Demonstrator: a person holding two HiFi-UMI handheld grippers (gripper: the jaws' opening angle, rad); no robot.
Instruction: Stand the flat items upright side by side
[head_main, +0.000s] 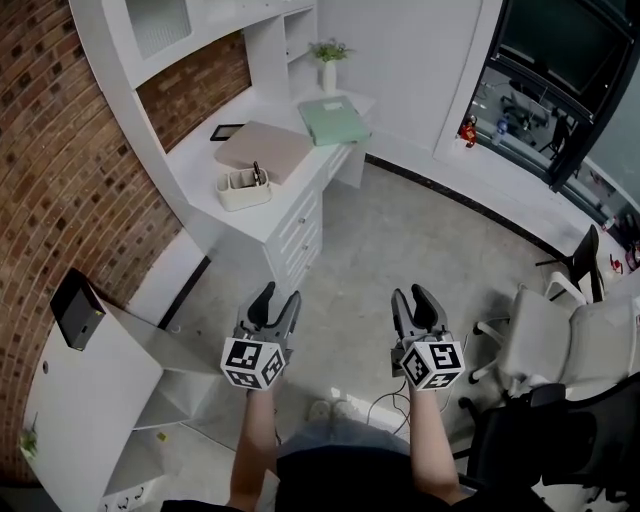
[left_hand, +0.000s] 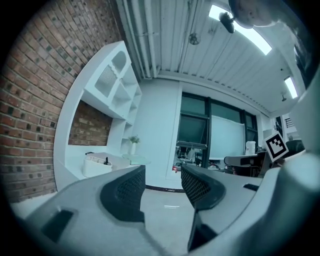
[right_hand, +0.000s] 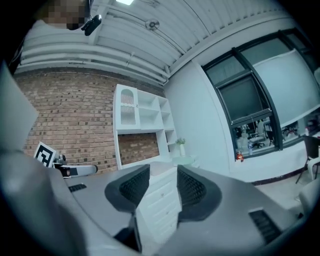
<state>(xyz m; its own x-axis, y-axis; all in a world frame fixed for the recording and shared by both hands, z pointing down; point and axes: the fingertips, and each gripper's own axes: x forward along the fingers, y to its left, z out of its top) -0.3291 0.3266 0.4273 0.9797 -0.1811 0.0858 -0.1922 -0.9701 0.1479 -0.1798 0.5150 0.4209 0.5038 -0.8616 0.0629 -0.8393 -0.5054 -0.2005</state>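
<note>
1. I hold my left gripper (head_main: 277, 302) out over the grey floor (head_main: 400, 230). Its two jaws are apart, and nothing is between them.
2. My right gripper (head_main: 417, 298) is near it, at the same height. Its jaws are apart too, and they hold nothing.
3. The flat things are far from me, on the white desk (head_main: 205, 165) by the brick wall (head_main: 60, 150).
4. The tan folder (head_main: 265, 150) lies flat in the middle of the desk.
5. The green folder (head_main: 335, 120) lies flat close by it, nearer the far end of the desk.
6. A white pen box (head_main: 244, 188) sits just beside the tan folder, on the side near me.
7. A little plant (head_main: 329, 62) in a white vase stands behind the green folder.
8. A white chair (head_main: 560, 350) stands off to my right.
</note>
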